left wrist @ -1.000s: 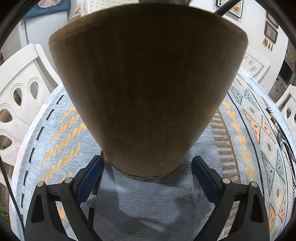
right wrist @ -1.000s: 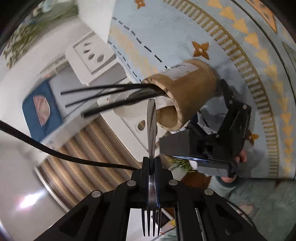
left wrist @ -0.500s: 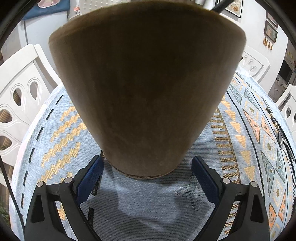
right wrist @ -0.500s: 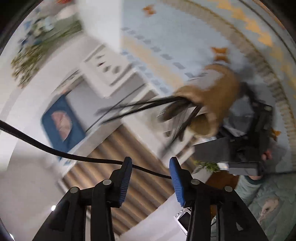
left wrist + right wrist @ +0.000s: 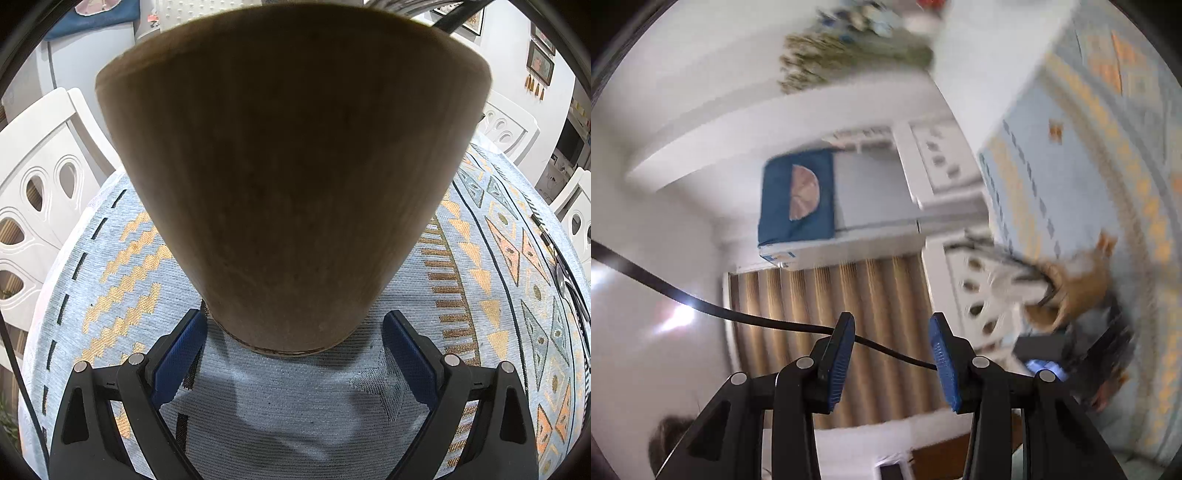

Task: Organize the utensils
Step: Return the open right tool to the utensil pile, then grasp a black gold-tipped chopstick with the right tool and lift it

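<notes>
a wooden holder (image 5: pixel 291 177) stands on the patterned tablecloth (image 5: pixel 110 266) and fills most of the left wrist view. the left claw (image 5: pixel 293 354) is set wide around the foot of the holder, one blue pad on each side; whether the pads press on the wood or stand just clear of it cannot be told, since a sliver of cloth seems to show by each pad. the holder looks upright and steady.

in the right wrist view the right claw (image 5: pixel 892 360) is seen part open with nothing between its blue pads (image 5: pixel 840 360); only a black cable (image 5: pixel 701 306) crosses behind them. that view is blurred and tilted, with the claw aimed off toward a wall and a curtain. at the right edge the same holder (image 5: pixel 1071 291) is made out, with dark utensils (image 5: pixel 1008 262) sticking out of its mouth, so some of the sorting is judged done.

more cutlery appears to lie at the far right edge of the cloth (image 5: pixel 565 273) in the left wrist view, though it is too squeezed to name. the step in hand is judged to be a reach for the next piece. it would be done well if the holder is kept braced and level, the piece is taken near the middle of its handle, and it is lowered straight in, clear of the ones already standing.
</notes>
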Motion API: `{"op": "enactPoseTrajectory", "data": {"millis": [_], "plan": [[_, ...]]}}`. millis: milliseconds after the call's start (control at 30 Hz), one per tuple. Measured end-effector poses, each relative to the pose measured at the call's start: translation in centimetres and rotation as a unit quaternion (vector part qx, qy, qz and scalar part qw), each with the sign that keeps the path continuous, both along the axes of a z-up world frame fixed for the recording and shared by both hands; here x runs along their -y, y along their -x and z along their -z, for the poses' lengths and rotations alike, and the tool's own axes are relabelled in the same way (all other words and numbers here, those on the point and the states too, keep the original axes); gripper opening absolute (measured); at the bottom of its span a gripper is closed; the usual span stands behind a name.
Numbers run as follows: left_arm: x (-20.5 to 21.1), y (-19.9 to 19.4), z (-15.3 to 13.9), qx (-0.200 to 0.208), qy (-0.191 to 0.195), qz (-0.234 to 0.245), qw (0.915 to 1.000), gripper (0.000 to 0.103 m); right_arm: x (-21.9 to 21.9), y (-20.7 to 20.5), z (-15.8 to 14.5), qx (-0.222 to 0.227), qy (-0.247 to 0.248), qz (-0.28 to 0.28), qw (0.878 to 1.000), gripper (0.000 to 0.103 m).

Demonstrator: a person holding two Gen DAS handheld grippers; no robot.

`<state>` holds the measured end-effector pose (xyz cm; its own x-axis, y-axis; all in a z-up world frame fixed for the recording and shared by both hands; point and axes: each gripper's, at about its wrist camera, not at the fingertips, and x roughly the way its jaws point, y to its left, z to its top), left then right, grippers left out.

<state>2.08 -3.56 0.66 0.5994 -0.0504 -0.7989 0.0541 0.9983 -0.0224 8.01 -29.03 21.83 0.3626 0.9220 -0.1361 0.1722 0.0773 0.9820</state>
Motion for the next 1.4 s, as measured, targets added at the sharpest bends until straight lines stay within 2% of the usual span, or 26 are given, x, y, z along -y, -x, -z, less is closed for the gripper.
{"op": "enactPoseTrajectory", "data": {"millis": [133, 200, 267, 333, 533, 600, 667, 800, 867, 900, 933, 1033, 1133, 1167, 1200, 1400], "plan": [[0.0, 0.0, 0.0, 0.0, 0.0, 0.0, 1.0, 0.096, 4.4, 2.1, -1.7, 0.034, 0.087, 0.04, 0.995, 0.041], [0.0, 0.0, 0.0, 0.0, 0.0, 0.0, 1.0, 0.096, 6.0, 3.1, -1.6, 0.03, 0.156, 0.053, 0.986, 0.041], [0.0, 0.0, 0.0, 0.0, 0.0, 0.0, 1.0, 0.096, 7.4, 4.2, -0.7, 0.005, 0.226, 0.066, 0.972, 0.04], [0.0, 0.0, 0.0, 0.0, 0.0, 0.0, 1.0, 0.096, 8.3, 4.8, 0.7, -0.02, 0.273, 0.074, 0.959, 0.04], [0.0, 0.0, 0.0, 0.0, -0.001, 0.0, 1.0, 0.096, 11.2, 6.1, 5.7, -0.088, 0.375, 0.09, 0.919, 0.04], [0.0, 0.0, 0.0, 0.0, -0.001, 0.0, 1.0, 0.096, 11.8, 6.2, 6.9, -0.095, 0.428, 0.087, 0.894, 0.04], [0.0, 0.0, 0.0, 0.0, -0.001, 0.0, 1.0, 0.096, 12.3, 6.1, 7.6, -0.098, 0.49, 0.083, 0.862, 0.04], [0.0, 0.0, 0.0, 0.0, -0.001, 0.0, 1.0, 0.096, 12.9, 5.4, 8.7, -0.088, 0.625, 0.071, 0.773, 0.04], [0.1, 0.0, 0.0, 0.0, -0.001, 0.0, 1.0, 0.096, 13.2, 4.7, 9.7, -0.079, 0.661, 0.053, 0.744, 0.04], [0.0, 0.0, 0.0, 0.0, -0.001, 0.0, 1.0, 0.096, 13.4, 4.3, 10.4, -0.081, 0.668, 0.042, 0.739, 0.04], [0.1, 0.0, 0.0, 0.0, -0.001, 0.0, 1.0, 0.096, 13.6, 3.9, 10.8, -0.083, 0.668, 0.03, 0.739, 0.04], [0.1, 0.0, 0.0, 0.0, -0.001, 0.0, 1.0, 0.096, 14.0, 2.5, 13.5, -0.092, 0.662, -0.029, 0.743, 0.04], [0.1, 0.0, 0.0, 0.0, -0.001, 0.0, 1.0, 0.096, 14.7, 1.4, 16.2, -0.1, 0.681, -0.062, 0.723, 0.04], [0.1, 0.0, 0.0, 0.0, -0.001, 0.0, 1.0, 0.096, 14.9, 1.2, 16.8, -0.098, 0.684, -0.069, 0.72, 0.033], [0.1, 0.0, 0.0, 0.0, -0.001, 0.0, 1.0, 0.096, 15.3, 0.9, 17.7, -0.1, 0.68, -0.081, 0.722, 0.027], [0.3, -0.1, 0.1, -0.001, -0.004, 0.001, 1.0, 0.096, 16.8, -0.8, 20.2, -0.111, 0.66, -0.125, 0.732, 0.025]]}}
